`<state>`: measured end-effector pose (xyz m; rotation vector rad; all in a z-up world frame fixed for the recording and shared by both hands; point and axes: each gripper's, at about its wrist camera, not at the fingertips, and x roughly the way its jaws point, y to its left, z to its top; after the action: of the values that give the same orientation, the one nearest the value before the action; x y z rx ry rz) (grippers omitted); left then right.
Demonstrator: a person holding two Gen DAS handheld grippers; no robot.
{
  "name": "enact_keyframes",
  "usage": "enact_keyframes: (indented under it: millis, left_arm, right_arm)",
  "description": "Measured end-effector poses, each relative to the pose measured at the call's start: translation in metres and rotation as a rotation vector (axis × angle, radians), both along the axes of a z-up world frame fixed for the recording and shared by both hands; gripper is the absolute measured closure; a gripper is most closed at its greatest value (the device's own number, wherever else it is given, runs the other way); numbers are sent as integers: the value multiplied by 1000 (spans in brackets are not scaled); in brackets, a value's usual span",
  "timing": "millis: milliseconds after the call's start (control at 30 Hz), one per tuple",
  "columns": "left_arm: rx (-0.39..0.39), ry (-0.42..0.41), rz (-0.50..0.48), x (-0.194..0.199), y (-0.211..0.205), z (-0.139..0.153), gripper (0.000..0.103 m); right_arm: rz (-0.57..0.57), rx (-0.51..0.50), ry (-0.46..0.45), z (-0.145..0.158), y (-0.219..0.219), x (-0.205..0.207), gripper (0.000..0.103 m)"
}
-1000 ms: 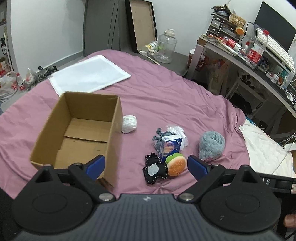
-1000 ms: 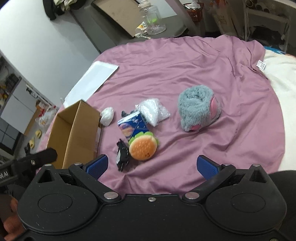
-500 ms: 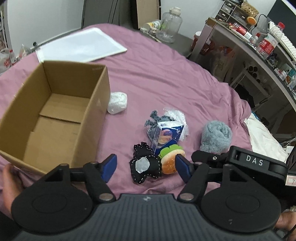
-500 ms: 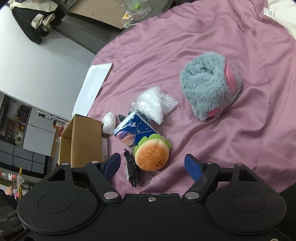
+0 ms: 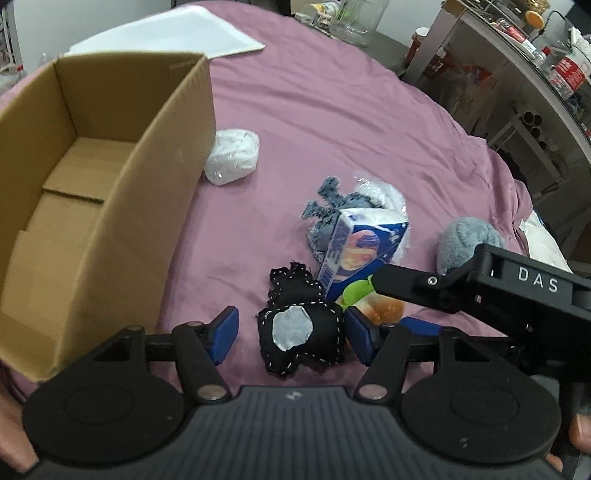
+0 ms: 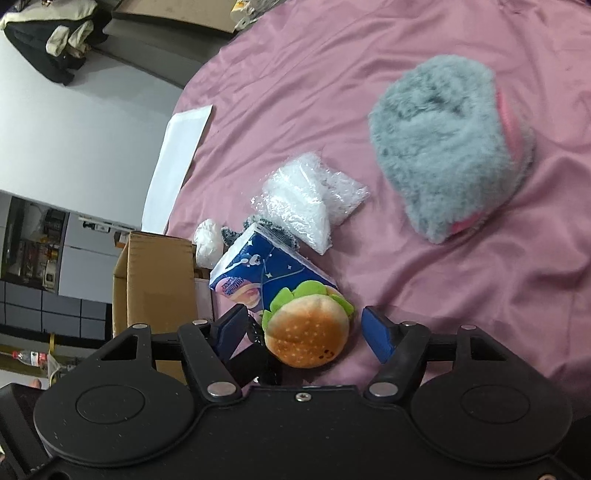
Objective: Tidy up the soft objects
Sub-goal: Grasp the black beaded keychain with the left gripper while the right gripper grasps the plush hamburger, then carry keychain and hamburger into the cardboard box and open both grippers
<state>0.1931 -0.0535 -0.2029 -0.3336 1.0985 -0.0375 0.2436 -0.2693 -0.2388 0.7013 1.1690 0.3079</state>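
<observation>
On the purple bedspread (image 5: 332, 110) lies a cluster of soft things. A black stitched pouch (image 5: 299, 332) sits between the fingers of my left gripper (image 5: 290, 334), which is open around it. A burger plush (image 6: 308, 332) (image 5: 380, 308) lies between the fingers of my right gripper (image 6: 308, 334), also open. Behind them stand a blue tissue pack (image 5: 364, 251) (image 6: 266, 277), a grey knitted piece (image 5: 325, 206), a clear bag of white stuffing (image 6: 306, 199) and a grey fluffy plush (image 6: 450, 147) (image 5: 465, 240). An open cardboard box (image 5: 110, 177) stands at left.
A white wrapped bundle (image 5: 232, 160) lies beside the box's right wall. A white flat pad (image 5: 166, 37) rests at the far side of the bed. A cluttered desk (image 5: 535, 55) runs along the right, with a glass jar (image 5: 358, 14) beyond the bed.
Both grippers have dropped closer to the bed. The left now straddles the black pouch and the right straddles the burger plush. Their fingers have narrowed somewhat.
</observation>
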Motion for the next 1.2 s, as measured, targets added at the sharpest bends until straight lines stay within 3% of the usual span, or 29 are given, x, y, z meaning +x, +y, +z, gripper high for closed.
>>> enact_keyframes:
  millis: [200,333,367,400,467,533,1033,1200]
  left_arm:
    - [-12,16,3,5,-2,-14,41]
    - [-4,5,8,6,-4,-17,41]
    - [-8,0,10,5,-3,-17,43]
    - [-24,-3,11,4,-2,-18,54]
    - [-60,-5,14,2,1,-17,59]
    - [-46,-25,16,0,1,-12,63]
    - [-84,-147,45,-27,20,31,67]
    - [-75,-211,26,-34,25,60,67]
  right_arm:
    - [5,0,42,-11,2,7,41]
    - [8,-21,54,-14,7,11,51]
    - [7,-28,51,-14,7,11,54]
    - [5,-29,50,-14,8,10,55]
    - [2,-35,42,-13,8,9,61]
    - [-8,-31,31,-11,6,6,63]
    - [-51,-100,-96,26,-2,-32,65]
    - [-62,-135,-142,45,2,-48,65]
